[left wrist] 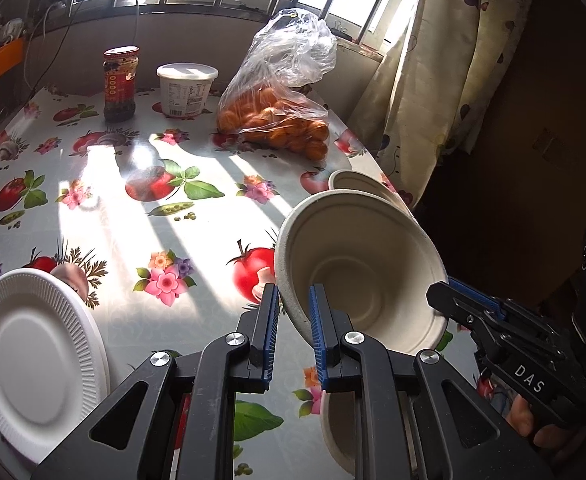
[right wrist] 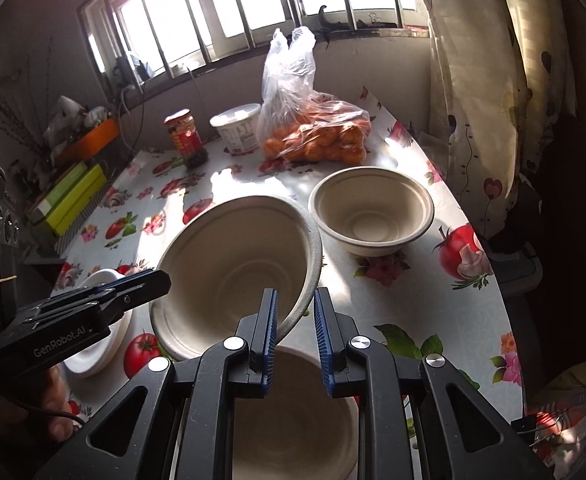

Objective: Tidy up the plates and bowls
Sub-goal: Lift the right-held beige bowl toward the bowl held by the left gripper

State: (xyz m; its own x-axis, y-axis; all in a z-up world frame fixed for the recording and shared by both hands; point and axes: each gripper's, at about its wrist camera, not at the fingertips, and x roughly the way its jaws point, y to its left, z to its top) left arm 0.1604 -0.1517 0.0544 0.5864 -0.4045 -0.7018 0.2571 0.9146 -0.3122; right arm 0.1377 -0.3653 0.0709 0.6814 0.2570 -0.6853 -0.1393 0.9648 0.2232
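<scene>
A beige paper bowl [left wrist: 357, 264] hangs tilted above the table, held by two opposite sides of its rim. My left gripper [left wrist: 293, 300] is shut on its near-left rim. My right gripper [right wrist: 295, 304] is shut on the same bowl [right wrist: 233, 268] at its right rim, and shows at the right of the left wrist view [left wrist: 439, 294]. A second beige bowl [right wrist: 293, 420] stands on the table right under the held one. A third bowl [right wrist: 373, 216] rests near the table's right edge. White foam plates [left wrist: 33, 360] lie stacked at the left.
At the back of the flowered tablecloth [left wrist: 133, 216] stand a red-lidded jar [left wrist: 120, 84], a white tub [left wrist: 187, 90] and a plastic bag of oranges [left wrist: 277, 120]. A curtain [left wrist: 433, 80] hangs past the right edge. Green boxes [right wrist: 73, 200] sit at the left.
</scene>
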